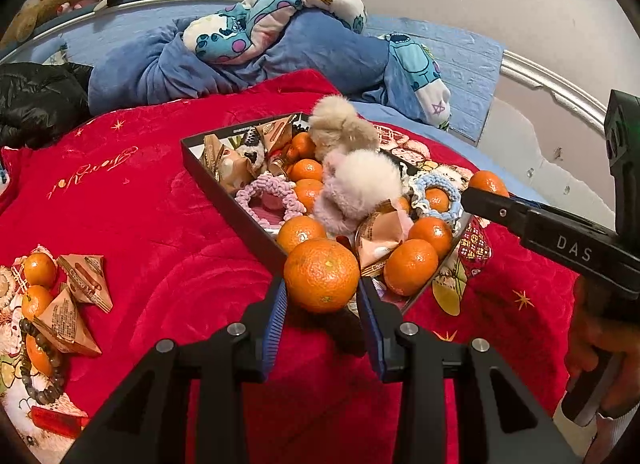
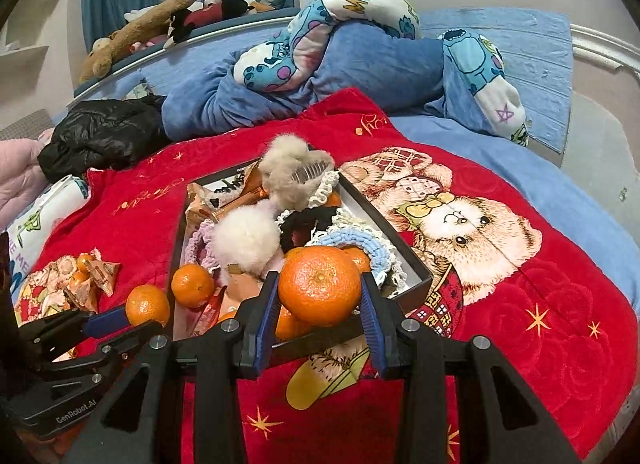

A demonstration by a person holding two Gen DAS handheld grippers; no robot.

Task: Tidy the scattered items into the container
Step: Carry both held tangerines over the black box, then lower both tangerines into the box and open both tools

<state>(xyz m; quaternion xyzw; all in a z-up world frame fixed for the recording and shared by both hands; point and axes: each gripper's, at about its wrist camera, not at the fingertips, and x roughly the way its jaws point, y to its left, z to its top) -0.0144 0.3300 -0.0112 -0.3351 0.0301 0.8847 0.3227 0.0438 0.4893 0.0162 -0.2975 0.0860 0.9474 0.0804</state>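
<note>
Clearly, right hand-held gripper reads "DAS"; left "GenRobot.AI".

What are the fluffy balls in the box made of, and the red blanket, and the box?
The fluffy balls look like soft faux fur: long, fuzzy, pale hairs; a comb-toothed clip shows on one, so probably hair clips. The red blanket looks like plush fleece, with a velvety sheen and embossed swirls. The box seems to be stiff cardboard, with thin, straight, matte black walls.
</note>
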